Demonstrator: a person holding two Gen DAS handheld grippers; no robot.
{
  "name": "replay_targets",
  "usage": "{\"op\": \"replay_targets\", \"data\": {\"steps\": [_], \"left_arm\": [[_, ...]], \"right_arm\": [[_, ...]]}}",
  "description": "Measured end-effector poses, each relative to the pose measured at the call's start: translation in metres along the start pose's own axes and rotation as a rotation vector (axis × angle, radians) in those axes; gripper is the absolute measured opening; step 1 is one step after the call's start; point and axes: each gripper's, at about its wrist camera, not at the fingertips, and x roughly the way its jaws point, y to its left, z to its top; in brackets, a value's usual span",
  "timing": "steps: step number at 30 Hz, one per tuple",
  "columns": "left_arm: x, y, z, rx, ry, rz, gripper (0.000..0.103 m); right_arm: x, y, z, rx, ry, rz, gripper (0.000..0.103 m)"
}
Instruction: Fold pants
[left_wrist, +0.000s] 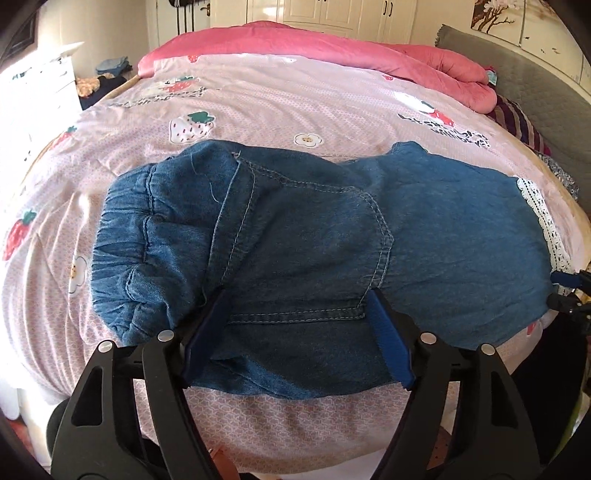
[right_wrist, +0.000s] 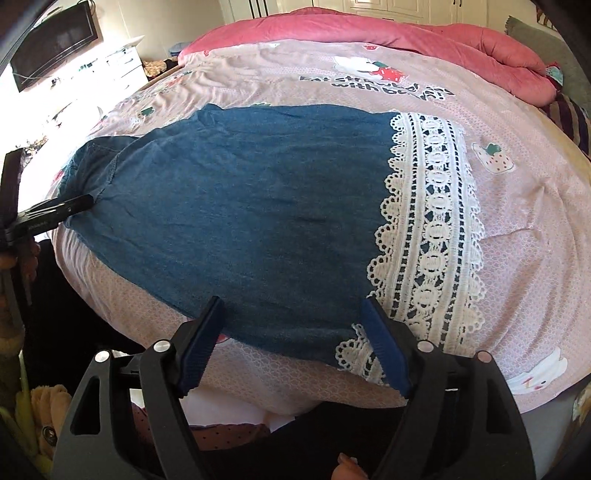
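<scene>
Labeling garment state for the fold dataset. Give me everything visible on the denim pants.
The denim pants are blue, soft-looking, with a gathered elastic waistband, a stitched patch pocket and a white lace hem. They lie flat on the pink strawberry-print bedcover, seemingly already folded leg over leg, near its front edge. The left gripper straddles the near edge below the pocket; the right gripper straddles it by the lace. Both look open, not pinching.

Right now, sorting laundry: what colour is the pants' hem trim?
White lace trim, clearest in the right wrist view.
</scene>
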Motion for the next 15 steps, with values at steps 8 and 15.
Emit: {"op": "replay_targets", "data": {"steps": [8, 15], "left_arm": [[-0.030, -0.013, 0.006, 0.020, -0.043, -0.034, 0.082], [-0.068, -0.035, 0.018, 0.039, -0.129, -0.081, 0.093]], "right_arm": [[-0.044, -0.018, 0.003, 0.099, -0.113, 0.056, 0.085], [-0.068, -0.048, 0.003, 0.189, -0.193, 0.039, 0.089]]}}
